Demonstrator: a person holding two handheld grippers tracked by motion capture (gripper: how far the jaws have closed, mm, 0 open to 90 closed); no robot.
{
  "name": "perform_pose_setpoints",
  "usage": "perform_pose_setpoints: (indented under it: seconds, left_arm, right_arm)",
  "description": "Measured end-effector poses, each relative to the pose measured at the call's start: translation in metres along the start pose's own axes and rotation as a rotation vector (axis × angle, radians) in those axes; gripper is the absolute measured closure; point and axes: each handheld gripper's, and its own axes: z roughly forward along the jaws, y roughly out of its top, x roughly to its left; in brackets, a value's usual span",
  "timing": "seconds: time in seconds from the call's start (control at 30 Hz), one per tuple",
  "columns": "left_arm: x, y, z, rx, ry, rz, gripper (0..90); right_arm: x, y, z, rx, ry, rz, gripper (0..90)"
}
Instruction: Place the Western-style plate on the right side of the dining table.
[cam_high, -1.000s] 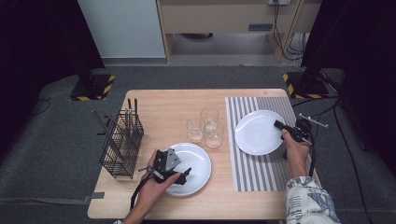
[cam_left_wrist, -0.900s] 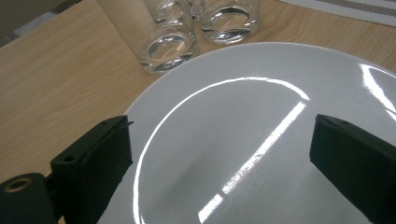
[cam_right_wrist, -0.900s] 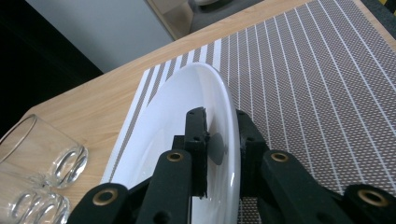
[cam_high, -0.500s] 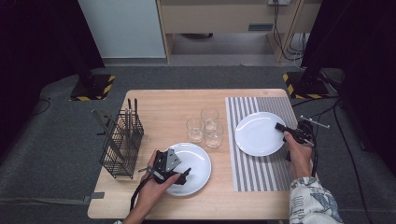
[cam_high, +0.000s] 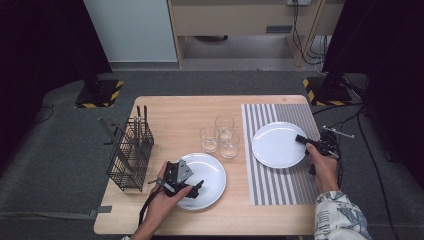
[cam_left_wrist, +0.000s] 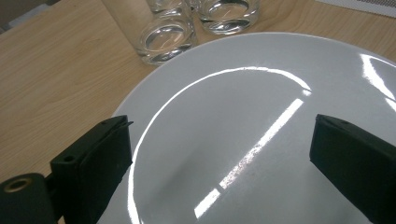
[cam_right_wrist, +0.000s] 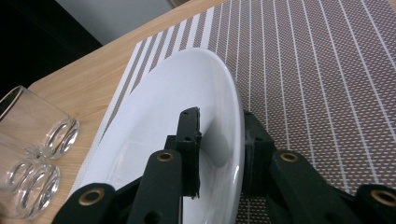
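While the right gripper (cam_high: 306, 142) straddles the right-hand rim of the plate on the striped mat (cam_high: 277, 144), its jaws have just been easing apart: in the right gripper view one jaw sits over the plate's inside, the other under its outer edge, and a sliver of gap shows at the inner pad, so the rim (cam_right_wrist: 236, 140) lies between them without being pinched. That plate rests on the mat (cam_high: 280, 185), well inside its stripes, with bare mat running toward the near edge of the table (cam_high: 165, 112).

Over on the left, the left gripper (cam_high: 196, 187) hovers above the near-left rim of the second plate (cam_high: 210, 172), jaws spread wide with nothing between them but the plate's glossy face (cam_left_wrist: 261, 116) below. This plate lies on bare wood, close to the near table edge.

Room to move: open wood behind both plates up to the far edge, and a clear strip between the left plate and the wire rack (cam_high: 127, 155), which stands at the left edge of the table.

The count: two white plates, three clear glasses (cam_high: 220, 135) bunched together between the plates, one striped mat, one black wire rack, two grippers.
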Motion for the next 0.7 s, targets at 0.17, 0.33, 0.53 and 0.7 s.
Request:
perform_pose_setpoints:
  seconds: [0.17,0.33,0.53,0.7]
  left_arm:
    - [0.0016,-0.0006,-0.0010,-0.004,0.001,-0.014,4.9]
    - [0.0021,-0.0008,-0.0012,-0.012,-0.007,-0.016,4.9]
    - [0.0054,-0.0015,-0.0027,-0.021,-0.005,-0.023,5.0]
    - [0.0068,-0.0023,-0.0031,-0.028,-0.011,-0.032,4.9]
  right_arm:
    - [-0.0010,-0.0003,-0.0011,0.001,-0.004,0.001,73.6]
    - [-0.0041,-0.0013,-0.0013,0.003,-0.001,0.002,73.7]
    - [-0.0090,-0.0040,0.0001,0.007,0.000,0.007,72.7]
    - [-0.0087,-0.0040,0.0003,0.004,-0.011,-0.011,72.3]
